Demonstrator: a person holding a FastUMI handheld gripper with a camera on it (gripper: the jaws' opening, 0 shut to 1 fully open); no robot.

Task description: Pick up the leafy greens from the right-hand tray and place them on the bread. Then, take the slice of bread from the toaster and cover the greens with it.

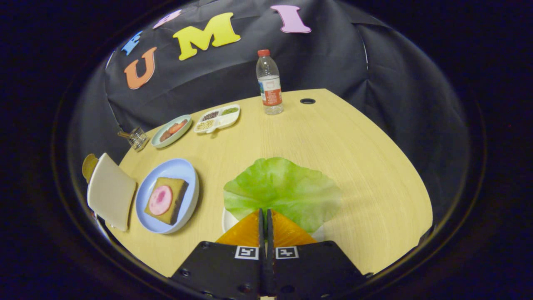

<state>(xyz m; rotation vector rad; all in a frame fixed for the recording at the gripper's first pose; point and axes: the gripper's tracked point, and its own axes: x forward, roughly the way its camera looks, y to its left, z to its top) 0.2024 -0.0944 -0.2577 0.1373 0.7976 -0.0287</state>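
Pale wood makes up the round-edged table (333,137), set against a black cloth wall. Near the gripper (265,213) a big green lettuce leaf (283,189) lies on a white tray (228,221), spreading well past its rim. The two fingers are pressed together with almost no gap between them, their tips over the near edge of the leaf; whether any of the leaf is pinched between them cannot be told. Off to the left of the leaf sits a light blue plate (183,171) carrying a slice of bread (166,201) topped with a pink round of meat (160,200). Just left of that plate stands a toaster (110,191), with another slice (89,166) poking up behind it. Farther back on the table are a small green dish (160,141) of food, a white divided dish (227,121) of beans and seeds, and a small glass (135,138) at the table's edge. A clear water bottle (269,83) with a red cap stands upright near the far side, beside a dark round hole (307,101) in the tabletop
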